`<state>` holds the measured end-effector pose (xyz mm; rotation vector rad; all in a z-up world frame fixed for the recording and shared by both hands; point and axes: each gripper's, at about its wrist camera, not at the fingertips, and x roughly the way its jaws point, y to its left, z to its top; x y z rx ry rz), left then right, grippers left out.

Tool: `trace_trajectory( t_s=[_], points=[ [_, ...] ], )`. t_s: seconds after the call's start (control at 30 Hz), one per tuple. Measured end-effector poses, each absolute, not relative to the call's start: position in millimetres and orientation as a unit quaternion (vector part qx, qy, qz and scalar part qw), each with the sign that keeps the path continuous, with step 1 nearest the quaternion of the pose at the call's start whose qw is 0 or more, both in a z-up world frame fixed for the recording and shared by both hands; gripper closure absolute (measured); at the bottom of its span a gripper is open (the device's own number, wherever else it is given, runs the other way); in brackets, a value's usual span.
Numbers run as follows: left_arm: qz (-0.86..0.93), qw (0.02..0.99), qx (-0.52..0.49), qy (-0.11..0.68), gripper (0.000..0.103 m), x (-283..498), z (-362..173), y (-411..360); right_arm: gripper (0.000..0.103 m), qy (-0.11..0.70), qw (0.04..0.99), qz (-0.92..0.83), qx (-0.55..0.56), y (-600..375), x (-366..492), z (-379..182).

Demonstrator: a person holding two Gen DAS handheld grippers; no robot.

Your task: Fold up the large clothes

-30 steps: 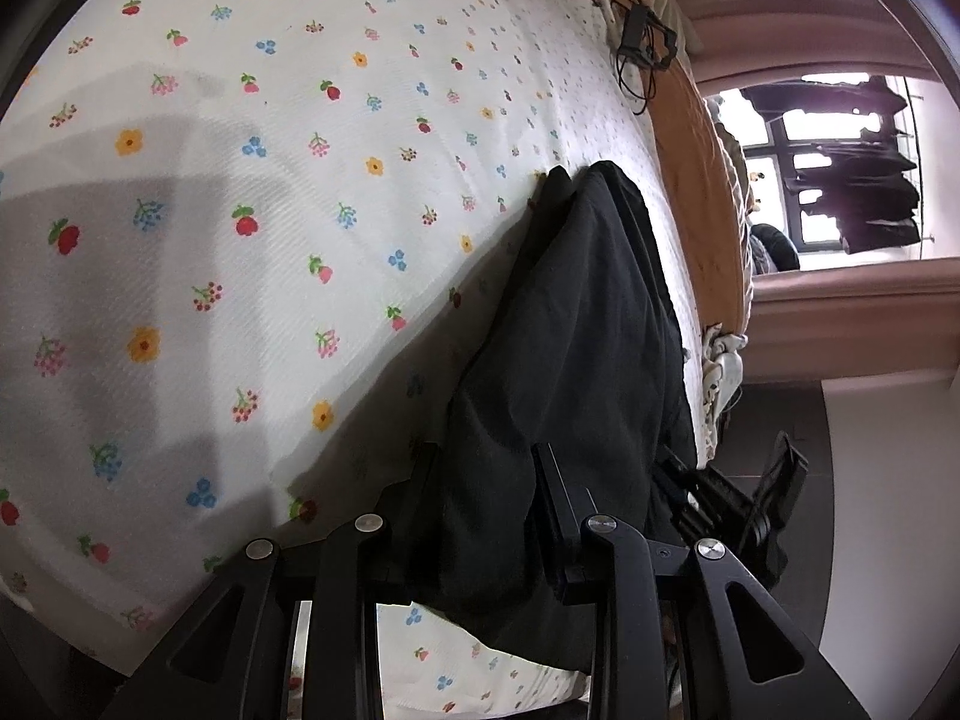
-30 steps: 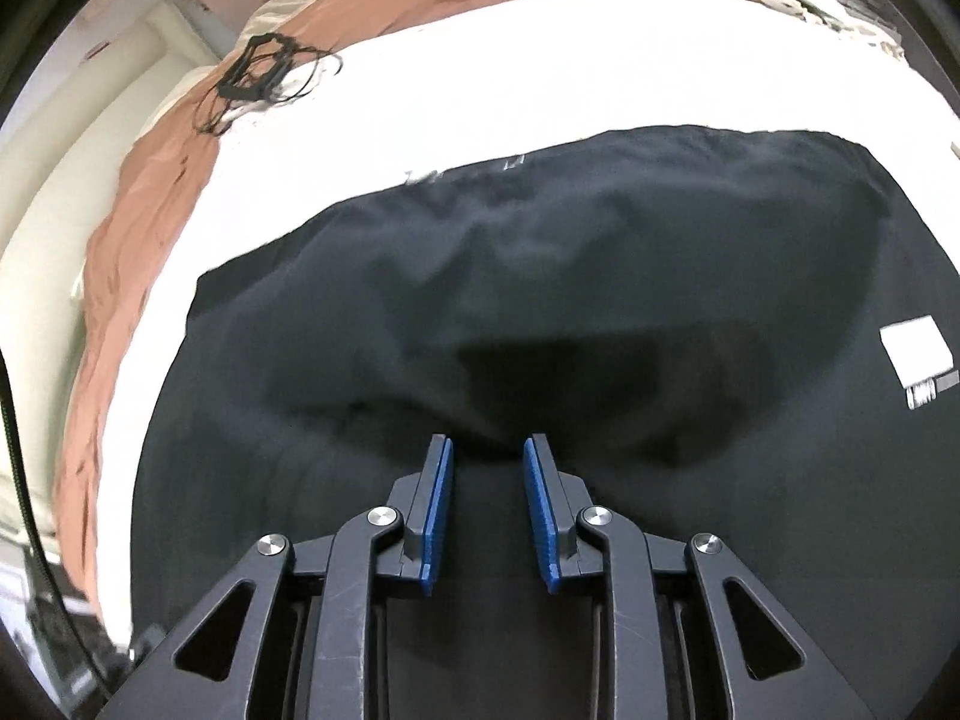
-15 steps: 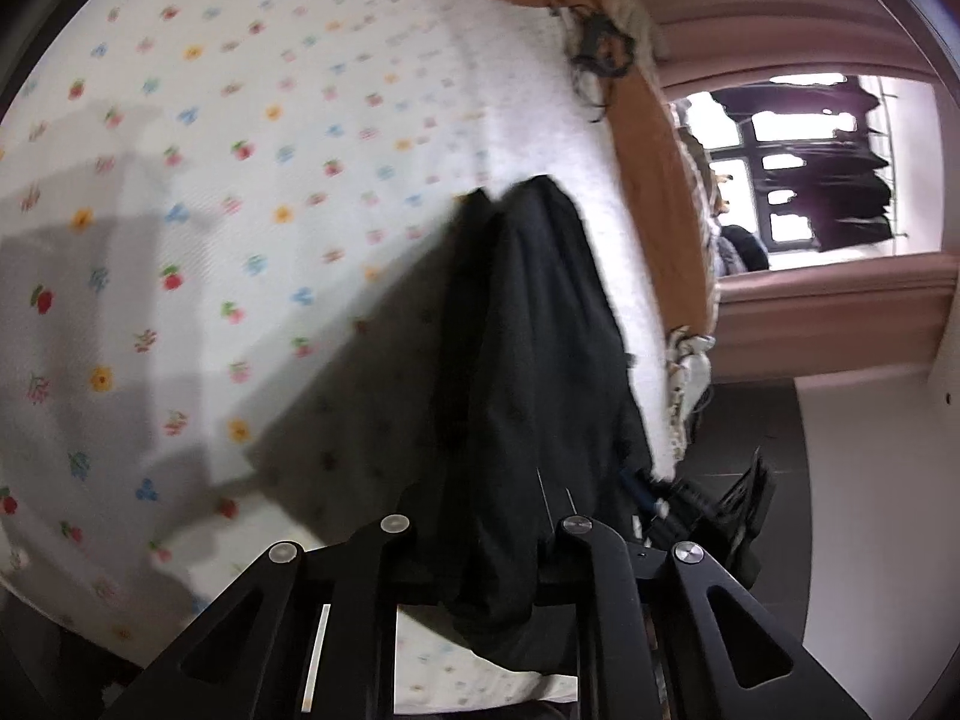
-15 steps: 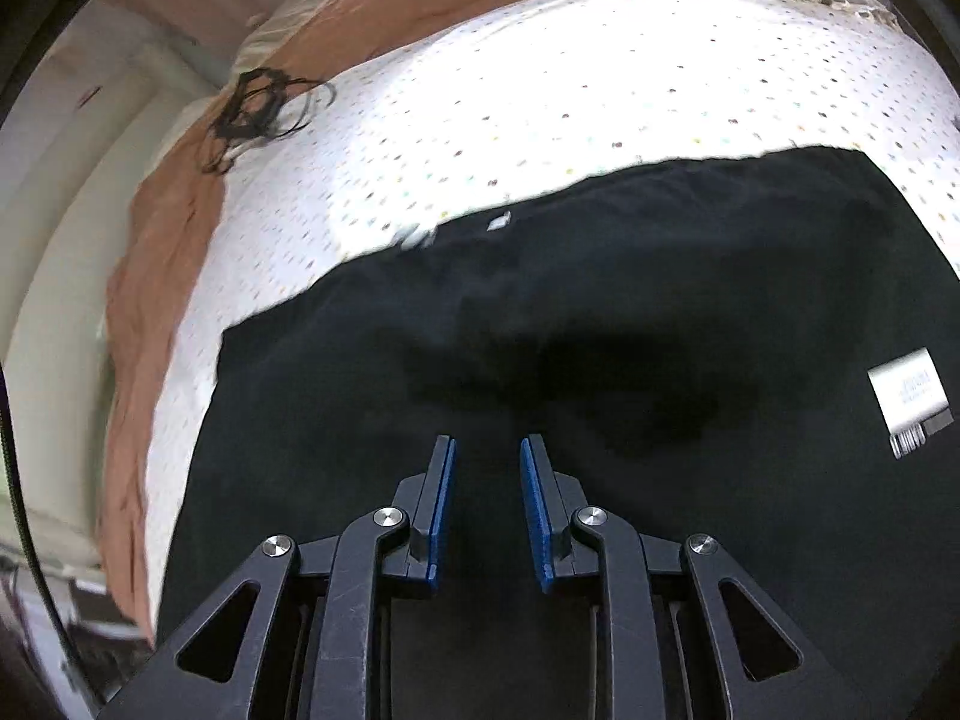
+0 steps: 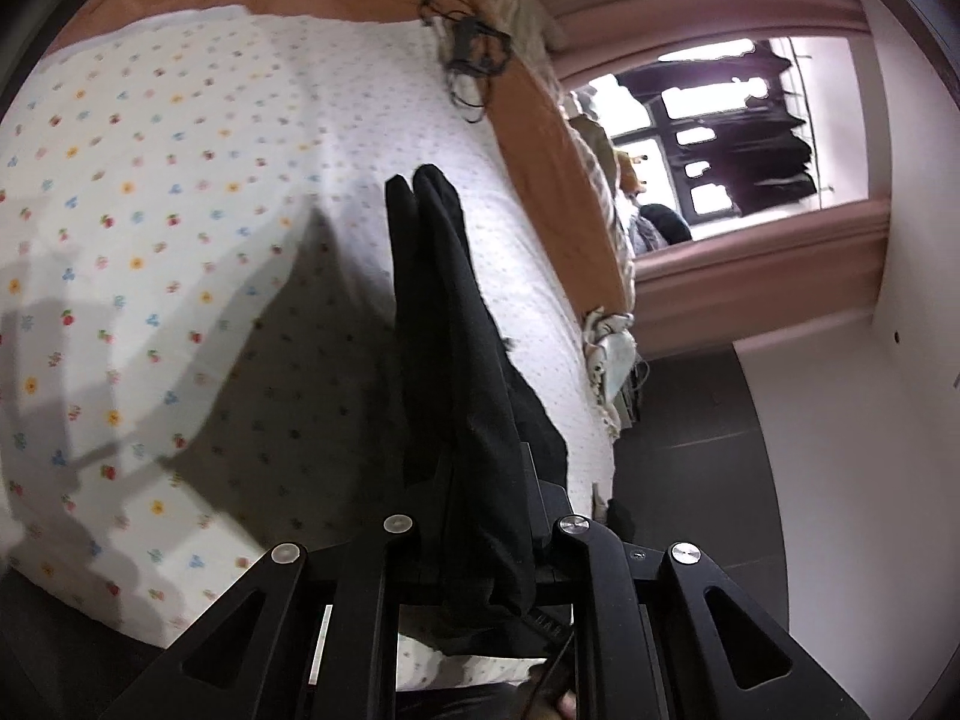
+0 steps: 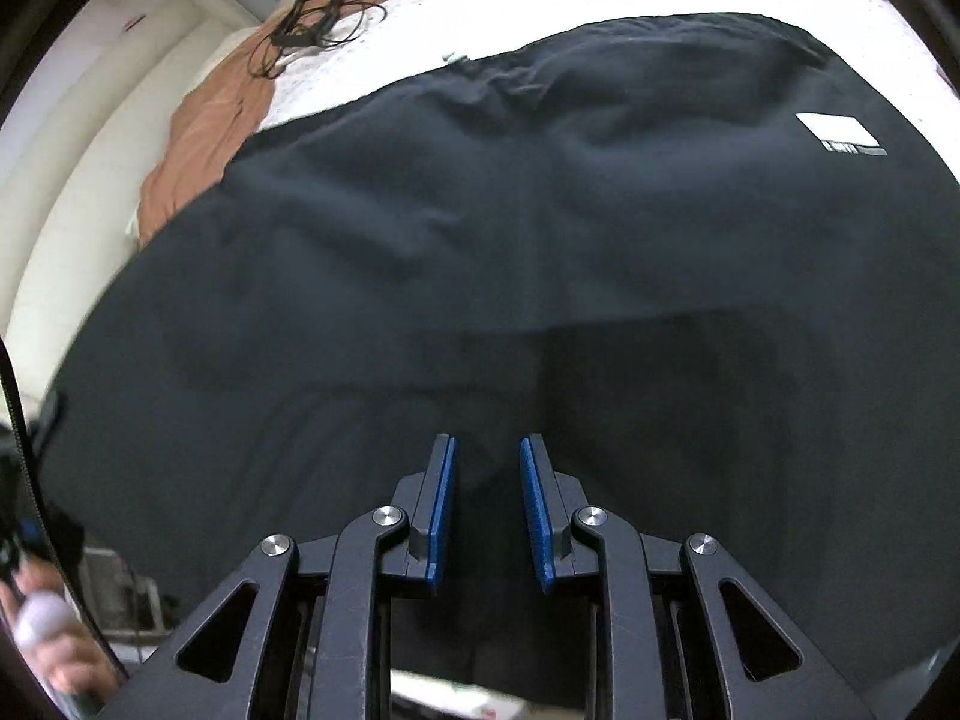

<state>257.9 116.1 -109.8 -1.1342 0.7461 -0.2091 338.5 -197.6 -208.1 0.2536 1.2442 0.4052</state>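
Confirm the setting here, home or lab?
Most likely a home bedroom: a bed under a white floral-print sheet, an orange-brown blanket along its edge, and a curtained window with dark clothes hanging outside.

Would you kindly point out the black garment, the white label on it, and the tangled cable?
black garment [image 6: 480,252], right wrist view, middle of the cloth.
white label [image 6: 837,131], right wrist view, its centre.
tangled cable [image 6: 312,18], right wrist view, the coil.

A bed's floral sheet [image 5: 180,192] carries a black garment [image 6: 540,228] and, seemingly, tangled cables [image 6: 312,18].
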Motion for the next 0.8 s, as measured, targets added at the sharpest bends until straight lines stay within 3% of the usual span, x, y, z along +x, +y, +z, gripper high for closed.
trace_trajectory(
  t_s=[0.47, 0.8],
  points=[
    [-0.161, 0.802, -0.461, 0.343, 0.087, 282, -49, 46, 0.079, 0.579, 0.761, 0.254, 0.143, -203, 276, -216],
    [-0.207, 0.814, -0.414, 0.351, 0.087, 302, -24, -23, 0.079, 0.521, 0.783, 0.254, 0.228, -302, 256, -177]
  ],
)
